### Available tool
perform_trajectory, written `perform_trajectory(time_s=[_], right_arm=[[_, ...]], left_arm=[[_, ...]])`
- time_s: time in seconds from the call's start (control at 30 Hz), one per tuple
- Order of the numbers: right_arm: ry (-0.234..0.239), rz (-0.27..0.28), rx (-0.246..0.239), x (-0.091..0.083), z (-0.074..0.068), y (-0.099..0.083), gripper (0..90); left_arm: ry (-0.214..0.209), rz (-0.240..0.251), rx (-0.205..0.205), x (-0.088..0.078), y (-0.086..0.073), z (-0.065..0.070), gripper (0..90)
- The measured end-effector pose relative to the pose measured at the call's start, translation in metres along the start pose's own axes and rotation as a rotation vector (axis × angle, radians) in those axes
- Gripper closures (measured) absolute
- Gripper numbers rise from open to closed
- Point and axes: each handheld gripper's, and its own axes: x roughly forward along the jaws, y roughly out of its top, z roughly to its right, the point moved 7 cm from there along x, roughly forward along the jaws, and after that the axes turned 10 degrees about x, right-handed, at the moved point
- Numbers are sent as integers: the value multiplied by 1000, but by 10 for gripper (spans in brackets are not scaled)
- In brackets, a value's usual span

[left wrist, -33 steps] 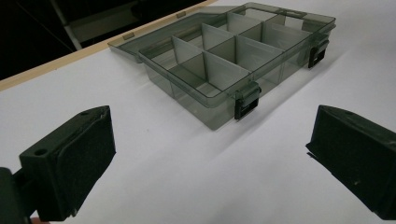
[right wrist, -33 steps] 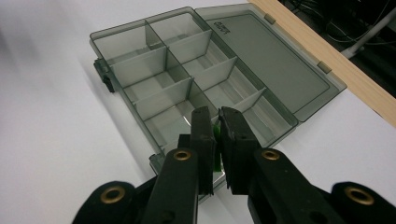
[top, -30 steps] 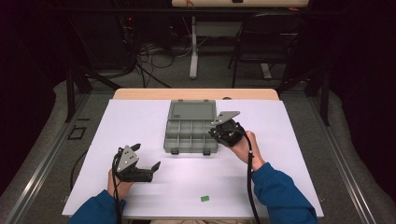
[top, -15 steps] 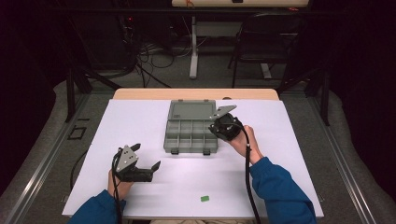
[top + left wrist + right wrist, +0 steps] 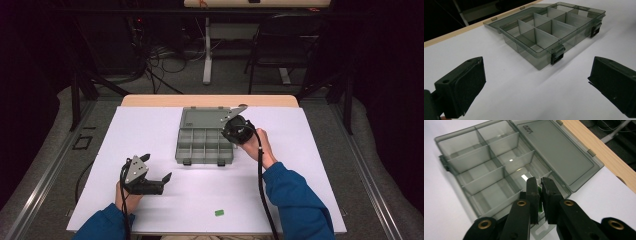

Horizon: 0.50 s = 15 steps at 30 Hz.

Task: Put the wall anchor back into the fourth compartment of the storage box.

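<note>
Two green pieces: one [image 5: 539,195] pinched over the organizer box [image 5: 205,145], one [image 5: 219,212] on the table.

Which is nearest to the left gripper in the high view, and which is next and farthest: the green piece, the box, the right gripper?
From the left gripper:
1. Green piece, on the near table edge, toward the right.
2. Box, open, at the table's middle, farther from the person.
3. Right gripper, over the box's right end.

Tool [image 5: 540,185] pinches green piece [image 5: 539,206] over open compartment box [image 5: 486,170].
</note>
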Motion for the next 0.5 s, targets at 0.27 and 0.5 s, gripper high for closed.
perform_trajectory(time_s=[0.27,0.5], right_arm=[[-4,-15,29,12,9,5,841],[-14,-52,51,22,15,6,841]], left_arm=[[6,4,1,-1,0,-1,1],[6,4,1,-1,1,-1,1]])
